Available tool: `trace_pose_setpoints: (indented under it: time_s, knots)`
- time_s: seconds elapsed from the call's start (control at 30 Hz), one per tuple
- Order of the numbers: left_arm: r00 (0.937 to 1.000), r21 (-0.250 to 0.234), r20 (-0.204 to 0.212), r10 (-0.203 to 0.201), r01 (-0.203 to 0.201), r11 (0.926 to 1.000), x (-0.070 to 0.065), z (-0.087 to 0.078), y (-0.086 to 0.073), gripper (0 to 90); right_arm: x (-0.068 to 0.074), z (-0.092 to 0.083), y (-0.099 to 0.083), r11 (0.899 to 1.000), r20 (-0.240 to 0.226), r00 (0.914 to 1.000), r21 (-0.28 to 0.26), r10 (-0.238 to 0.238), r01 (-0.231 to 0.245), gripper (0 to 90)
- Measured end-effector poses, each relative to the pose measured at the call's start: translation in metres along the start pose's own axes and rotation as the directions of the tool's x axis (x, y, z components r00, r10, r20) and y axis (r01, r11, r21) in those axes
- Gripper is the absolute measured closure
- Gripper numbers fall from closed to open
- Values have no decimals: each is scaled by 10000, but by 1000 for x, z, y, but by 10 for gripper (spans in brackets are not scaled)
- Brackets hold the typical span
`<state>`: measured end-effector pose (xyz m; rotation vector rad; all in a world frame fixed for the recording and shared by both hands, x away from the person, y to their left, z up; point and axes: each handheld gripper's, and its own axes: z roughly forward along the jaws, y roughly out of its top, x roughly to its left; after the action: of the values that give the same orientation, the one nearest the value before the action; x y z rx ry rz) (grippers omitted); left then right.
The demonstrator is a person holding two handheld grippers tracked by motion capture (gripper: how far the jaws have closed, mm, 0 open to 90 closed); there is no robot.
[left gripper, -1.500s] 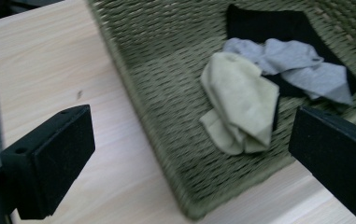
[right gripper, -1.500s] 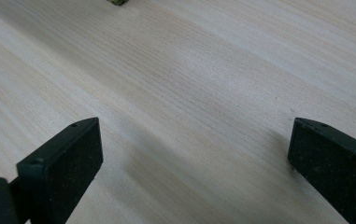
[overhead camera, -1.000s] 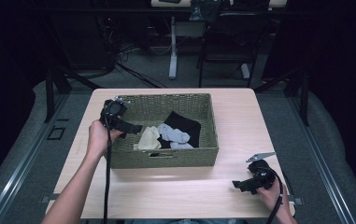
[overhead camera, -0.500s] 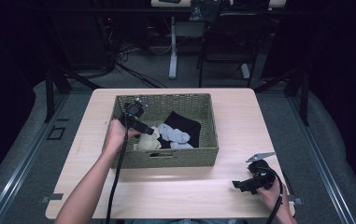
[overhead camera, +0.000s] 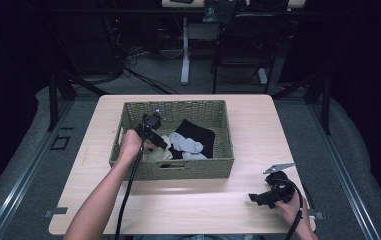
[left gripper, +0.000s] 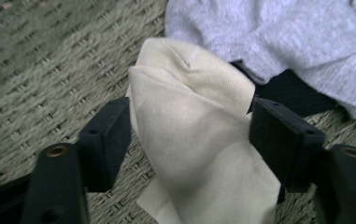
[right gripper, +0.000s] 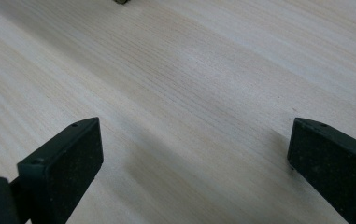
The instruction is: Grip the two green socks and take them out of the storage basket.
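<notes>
Left gripper (left gripper: pixel 189 135) down inside the woven basket (overhead camera: pixel 128 112), jaws spread and straddling a cream sock (left gripper: pixel 199 154); one black pad just at each flank of the cloth, touching or a hair off, hard to say which; not yet clenched on it. Directly between the jaws and slightly ahead of them, the sock's rounded end; long axis running away from the gripper along its own line of sight, so the jaws cross the sock's width rather than its length; a good lie for a pinch, judging by the pads flanking the narrow dimension. Beyond the sock's far end, a grey sock (left gripper: pixel 278 42); under that and just off the right-hand jaw, a dark garment (left gripper: pixel 292 93); risk of catching that dark cloth along with the cream one if the closing pads drift that way. Beneath everything, basket weave.

Right gripper (overhead camera: pixel 270 192) resting well apart on the wooden table (right gripper: pixel 189 70), outside the basket, jaws wide and grasping nothing; bare wood ahead of it. Clearly nearer to the sock: the left; likely next move a plain squeeze and lift, no reach required.
</notes>
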<state>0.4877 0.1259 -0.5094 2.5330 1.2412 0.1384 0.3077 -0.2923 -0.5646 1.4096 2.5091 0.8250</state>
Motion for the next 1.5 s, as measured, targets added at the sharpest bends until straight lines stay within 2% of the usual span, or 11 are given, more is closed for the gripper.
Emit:
trace_pose_setpoints:
  time_s: [0.1,0.17,0.27,0.4,0.57,0.67,0.77,0.87,0.93,1.0,1.5]
  knots:
    - [9998,209,119,-155,153,9997,4,4,0,450,0,0,0,10000,17,10000,-18,20,-20,28]
    - [9993,274,295,-220,212,9994,5,6,0,672,0,0,0,10000,-3,10000,6,0,0,28]
    - [9994,170,338,-45,39,9998,5,4,0,823,0,0,0,10000,5,10000,-10,-6,6,28]
    - [9995,157,283,145,-150,9998,3,1,0,883,0,0,0,10000,-32,10000,-29,3,-3,28]
    - [10000,3,57,70,-70,10000,3,-2,1,876,0,0,0,10000,-54,10000,-1,-19,19,28]
    - [9995,68,-188,-263,264,9996,7,-1,3,571,0,0,0,10000,-58,10000,5,-18,18,28]
    - [9994,327,-219,-282,289,9990,8,3,5,444,0,0,0,10000,-65,10000,6,-17,17,28]
    - [9992,598,-64,-383,386,9975,9,9,6,474,0,0,0,10000,-43,10000,8,-4,4,28]
    - [9987,691,99,-509,501,9964,10,12,6,584,0,0,0,10000,-30,10000,9,-20,20,28]
    - [9988,722,279,-394,373,9967,9,12,6,812,0,0,0,10000,-80,10000,35,-25,25,29]
    - [9998,-329,33,183,-182,9993,3,-26,3,889,0,0,0,10000,-72,10000,16,-24,24,29]
